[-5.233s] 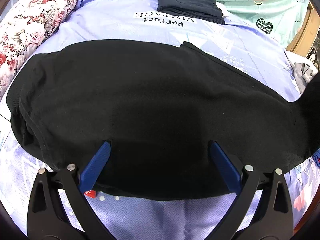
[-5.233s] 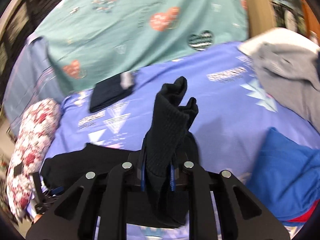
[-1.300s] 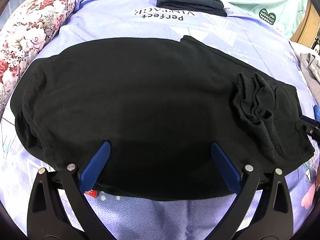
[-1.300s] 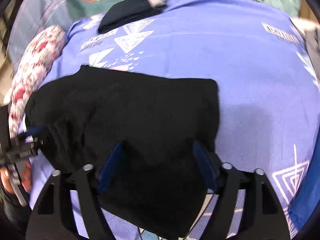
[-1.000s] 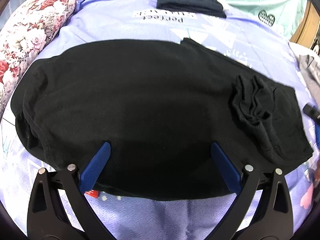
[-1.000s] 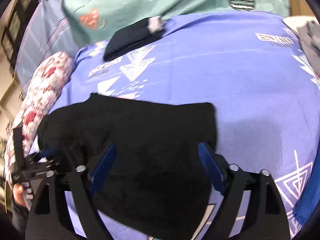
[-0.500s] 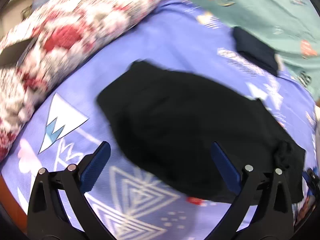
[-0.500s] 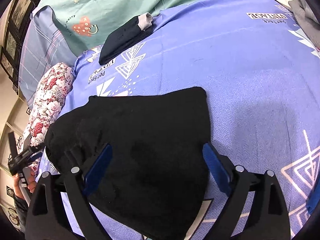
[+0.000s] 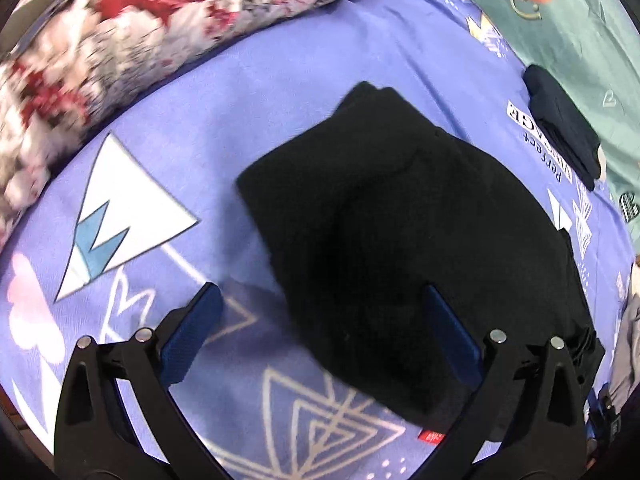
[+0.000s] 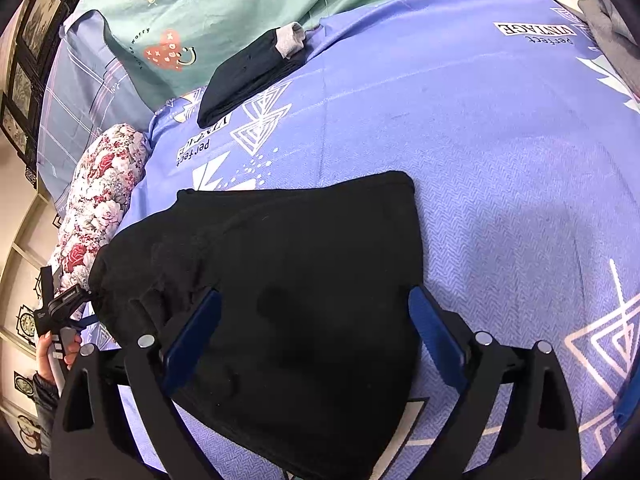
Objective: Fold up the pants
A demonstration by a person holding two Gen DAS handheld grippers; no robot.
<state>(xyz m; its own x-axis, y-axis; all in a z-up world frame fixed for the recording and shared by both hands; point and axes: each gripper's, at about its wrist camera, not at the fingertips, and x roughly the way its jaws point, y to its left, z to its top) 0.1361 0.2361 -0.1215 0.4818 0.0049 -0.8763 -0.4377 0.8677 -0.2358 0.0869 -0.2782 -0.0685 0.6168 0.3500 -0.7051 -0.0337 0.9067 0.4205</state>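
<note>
Black pants (image 9: 400, 240) lie folded flat on the purple patterned bedsheet (image 9: 280, 80). My left gripper (image 9: 320, 332) is open and empty, its jaws straddling the near left corner of the pants from just above. In the right wrist view the same pants (image 10: 304, 280) lie as a dark rectangle. My right gripper (image 10: 316, 340) is open and empty over their near end. The left gripper tool, held in a hand, shows at the far left of the right wrist view (image 10: 64, 304).
A floral bolster pillow (image 9: 120, 32) lies along the bed's left side. A folded dark garment (image 10: 248, 72) sits at the back by the teal pillow (image 10: 240, 0). Grey clothing (image 10: 608, 28) lies at the far right, something blue (image 10: 628, 396) at the right edge.
The right gripper laid down the pant leg it held and opened. The left gripper swung left toward the pants' end by the bolster. The right gripper drew back slightly.
</note>
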